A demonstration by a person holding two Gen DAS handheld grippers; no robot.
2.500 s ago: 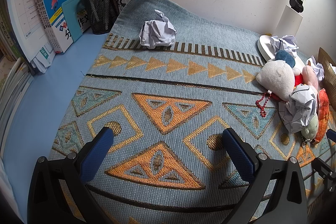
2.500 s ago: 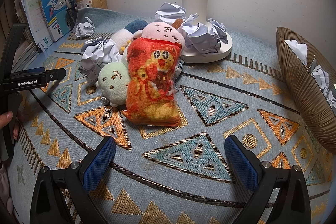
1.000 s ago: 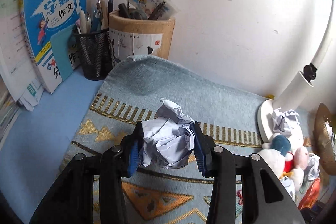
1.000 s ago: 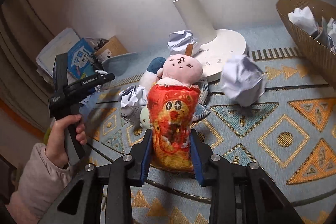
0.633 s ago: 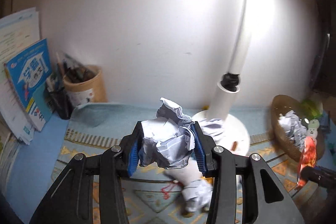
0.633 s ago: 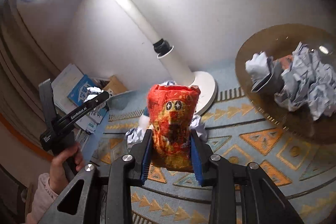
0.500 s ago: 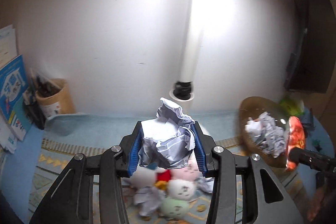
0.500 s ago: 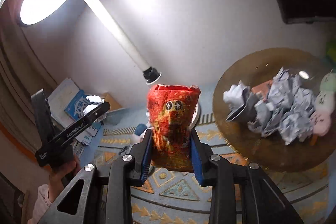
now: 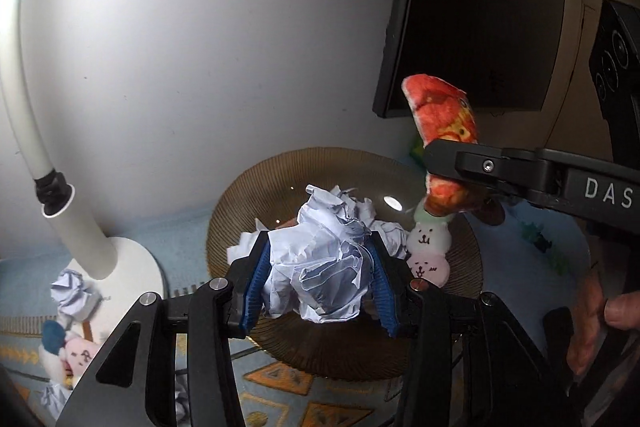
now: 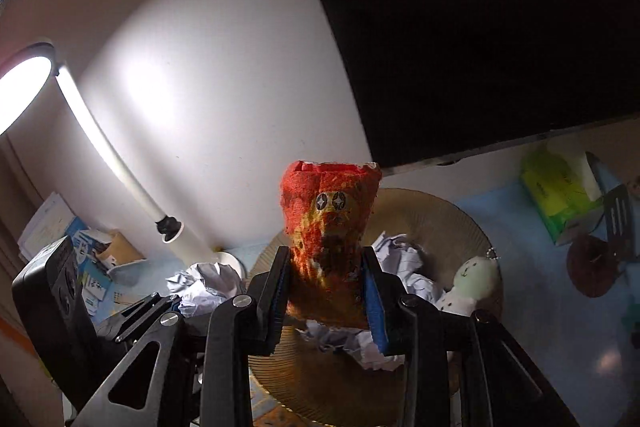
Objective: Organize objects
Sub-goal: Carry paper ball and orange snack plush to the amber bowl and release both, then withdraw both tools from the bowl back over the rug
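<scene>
From the left wrist view, the left tongs (image 9: 318, 281) are clamping a crumpled white paper ball (image 9: 320, 267) between their blue pads, holding it in the air in front of a round woven basket (image 9: 248, 203). The basket is sitting on the patterned mat (image 9: 280, 379) on the bench and is holding more crumpled paper (image 9: 352, 205) and a small pale plush bunny (image 9: 430, 247) leaning at its right side. To the right, the right tongs (image 9: 444, 163) are gripping an orange-red plush toy (image 9: 444, 115) above the basket's far right edge, with a hand (image 9: 600, 323) showing on the handle lower down. At the left, a white lamp (image 9: 100, 255) is standing on the mat, with another paper ball (image 9: 70, 291) and a heap of small plush toys (image 9: 68, 351) by its base.

From the right wrist view, the right tongs (image 10: 326, 297) are squeezing the orange-red plush toy (image 10: 328, 227) upright, its two star eyes facing the camera, directly over the basket (image 10: 432, 219). Crumpled paper (image 10: 400, 255) and a pale green plush (image 10: 476, 279) are lying inside. The left tongs (image 10: 176, 303) are holding the paper ball (image 10: 208, 283) just left of the basket. A green tissue box (image 10: 556, 191) is resting on the blue bench (image 10: 560, 307) to the right.
</scene>
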